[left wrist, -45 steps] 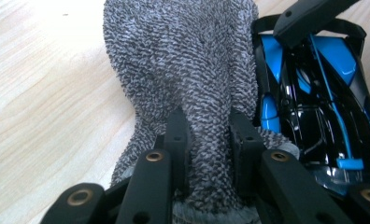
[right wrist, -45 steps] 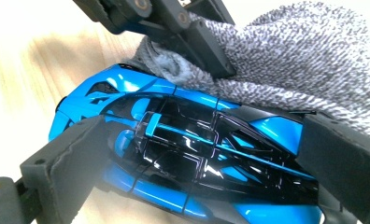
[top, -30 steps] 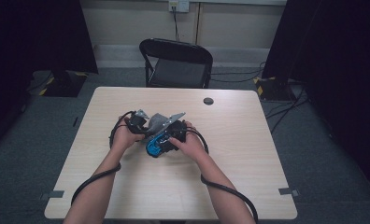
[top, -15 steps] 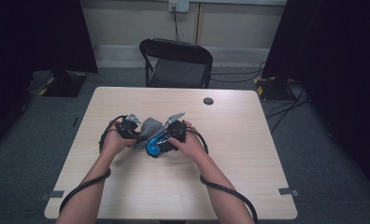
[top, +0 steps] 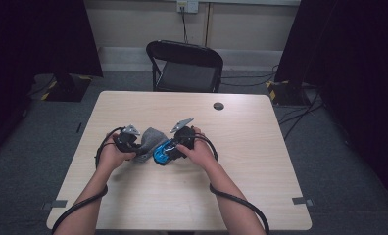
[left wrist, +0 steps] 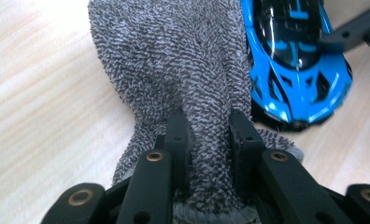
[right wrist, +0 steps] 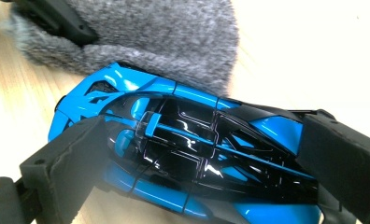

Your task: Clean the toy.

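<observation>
The left gripper (left wrist: 206, 135) pinches a grey fuzzy cloth (left wrist: 183, 60); the right gripper (right wrist: 197, 154) apparently clamps a glossy blue-and-black toy car (right wrist: 192, 140) on the pale wooden desk (top: 260, 142).

The cloth (left wrist: 183, 70) is grey terry, a rough, looped, matt pile that looks fuzzier at its edges. The toy car (right wrist: 188, 154) is hard plastic in bright blue and black, smooth and highly glossy, with sharp light reflections along its roof. The counter (top: 241, 142) has a pale wood-grain surface, smooth with a faint sheen. The jaws of the left hand-held gripper (left wrist: 210, 135) are matt black plastic with small brass-coloured rivets; those of the right hand-held gripper (right wrist: 197, 163) carry matt, slightly grainy black pads.
</observation>
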`<state>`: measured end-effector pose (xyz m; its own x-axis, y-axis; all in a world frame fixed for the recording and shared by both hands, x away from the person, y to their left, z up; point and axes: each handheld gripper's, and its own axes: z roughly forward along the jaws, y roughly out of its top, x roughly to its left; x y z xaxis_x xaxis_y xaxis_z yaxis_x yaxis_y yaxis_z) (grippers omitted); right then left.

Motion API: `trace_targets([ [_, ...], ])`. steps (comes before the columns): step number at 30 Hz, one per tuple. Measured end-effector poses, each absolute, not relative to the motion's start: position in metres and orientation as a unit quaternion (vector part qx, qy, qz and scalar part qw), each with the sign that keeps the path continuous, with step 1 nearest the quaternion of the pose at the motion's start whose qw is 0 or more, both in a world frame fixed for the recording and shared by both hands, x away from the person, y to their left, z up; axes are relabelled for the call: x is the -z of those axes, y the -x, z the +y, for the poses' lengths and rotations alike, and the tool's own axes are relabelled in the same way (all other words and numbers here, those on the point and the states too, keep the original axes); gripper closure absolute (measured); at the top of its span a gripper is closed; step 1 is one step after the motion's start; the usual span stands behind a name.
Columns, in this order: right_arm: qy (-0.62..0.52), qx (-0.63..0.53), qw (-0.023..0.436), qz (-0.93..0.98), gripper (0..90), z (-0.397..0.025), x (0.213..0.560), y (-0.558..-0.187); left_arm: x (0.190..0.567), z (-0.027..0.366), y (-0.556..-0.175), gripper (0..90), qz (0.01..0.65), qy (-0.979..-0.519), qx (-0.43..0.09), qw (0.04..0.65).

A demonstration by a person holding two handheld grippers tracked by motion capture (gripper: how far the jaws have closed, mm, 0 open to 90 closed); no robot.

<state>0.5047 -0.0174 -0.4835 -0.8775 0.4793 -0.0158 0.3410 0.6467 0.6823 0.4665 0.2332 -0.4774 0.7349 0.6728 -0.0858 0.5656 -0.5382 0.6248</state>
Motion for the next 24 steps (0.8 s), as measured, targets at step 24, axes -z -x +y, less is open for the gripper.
trace_targets([
  [24,-0.228,-0.354,0.097,0.902,1.8,-0.015,0.483,-0.503,0.478,0.253,-0.416,73.2,0.36,-0.866,-0.065,0.342],
])
